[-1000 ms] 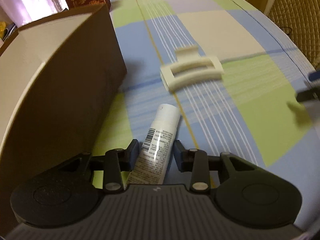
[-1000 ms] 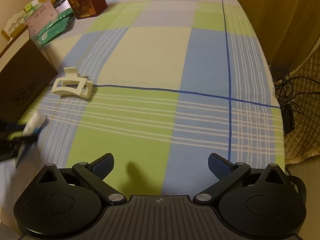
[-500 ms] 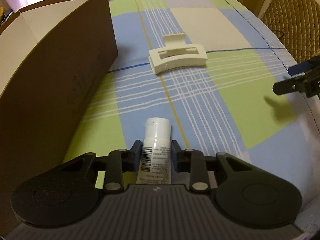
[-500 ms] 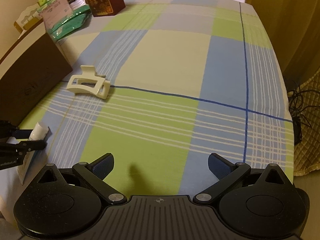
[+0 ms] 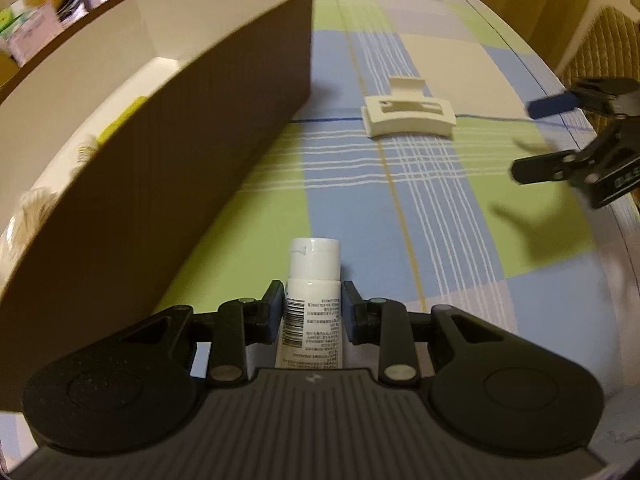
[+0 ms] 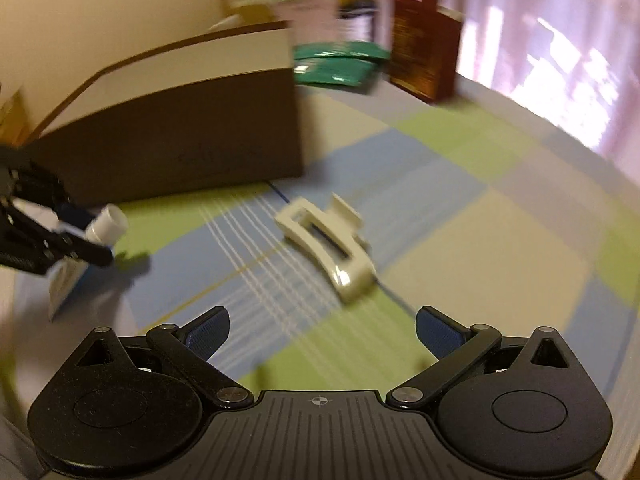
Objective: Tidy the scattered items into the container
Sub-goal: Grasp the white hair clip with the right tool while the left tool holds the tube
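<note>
Tube point(image 5: 312, 304) base hidden behind left gripper point(image 5: 313, 312).

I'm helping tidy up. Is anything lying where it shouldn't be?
Yes. The cream hair clip lies loose on the checked tablecloth, outside the brown box. The white tube isn't in yet either; the left gripper holds it.
</note>
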Available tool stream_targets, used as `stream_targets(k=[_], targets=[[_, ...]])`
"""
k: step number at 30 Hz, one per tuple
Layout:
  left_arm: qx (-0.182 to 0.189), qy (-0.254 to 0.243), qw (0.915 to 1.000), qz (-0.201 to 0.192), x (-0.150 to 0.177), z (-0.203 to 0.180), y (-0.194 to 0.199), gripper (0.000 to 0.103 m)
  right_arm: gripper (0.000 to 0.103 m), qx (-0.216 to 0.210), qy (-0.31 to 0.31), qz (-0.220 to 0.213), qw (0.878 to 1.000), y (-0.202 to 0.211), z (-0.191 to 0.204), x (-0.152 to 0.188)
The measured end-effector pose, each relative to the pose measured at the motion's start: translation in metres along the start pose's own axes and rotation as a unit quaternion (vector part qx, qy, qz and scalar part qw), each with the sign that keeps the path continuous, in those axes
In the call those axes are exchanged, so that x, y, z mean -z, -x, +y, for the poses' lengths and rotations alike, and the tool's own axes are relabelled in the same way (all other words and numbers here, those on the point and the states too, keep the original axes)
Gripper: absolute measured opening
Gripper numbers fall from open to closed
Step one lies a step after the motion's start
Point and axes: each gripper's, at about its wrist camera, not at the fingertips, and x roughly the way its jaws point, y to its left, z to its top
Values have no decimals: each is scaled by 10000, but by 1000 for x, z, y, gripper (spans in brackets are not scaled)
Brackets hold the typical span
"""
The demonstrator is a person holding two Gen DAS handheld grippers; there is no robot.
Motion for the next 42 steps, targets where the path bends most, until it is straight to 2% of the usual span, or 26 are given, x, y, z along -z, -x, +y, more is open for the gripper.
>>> stream_targets(k=[7, 13, 14, 15, 16, 18, 20, 26, 32, 37, 39, 40, 41, 42], targets=[[-237, 410, 9989, -40, 3, 12, 3, 25, 103, -72, 769, 73, 9970, -46, -5, -30], [-462, 707, 9962, 201, 14, 18, -5, 25, 103, -71, 1127, 123, 9935, -65, 1, -39], [-489, 747, 9957, 232, 16, 19, -5, 25, 85, -76, 1159, 126, 9932, -67, 2, -40], [-510, 784, 9953, 263, 18, 20, -5, 25, 75, -102, 1185, 178, 9927, -70, 2, -41], [-534, 818, 9948, 292, 20, 20, -5, 25, 67, -66, 1197, 278, 9924, -73, 3, -41], [-585, 872, 9939, 341, 23, 22, -6, 25, 66, 84, 1234, 336, 9917, -76, 5, -39], [-630, 912, 9931, 376, 26, 23, -6, 25, 47, 61, 1114, 306, 9933, -72, 3, -37], [-655, 973, 9922, 418, 32, 24, -5, 25, 47, 138, 794, 587, 9950, -54, 10, -22], [-605, 972, 9926, 395, 37, 24, -4, 25, 47, 85, 149, 778, 9968, -20, 25, 9], [-452, 994, 9934, 337, 45, 23, -2, 26, 47, 50, -360, 743, 9966, 4, 39, 32], [-441, 987, 9937, 292, 47, 23, -1, 26, 63, 86, -484, 734, 9961, 7, 42, 36], [-440, 973, 9939, 279, 47, 22, -1, 27, 85, 166, -541, 673, 9961, 9, 43, 38], [-433, 951, 9942, 272, 46, 22, -1, 30, 90, 245, -596, 552, 9964, 12, 43, 38], [-418, 926, 9945, 267, 46, 21, -2, 36, 90, 259, -647, 485, 9964, 13, 43, 38]])
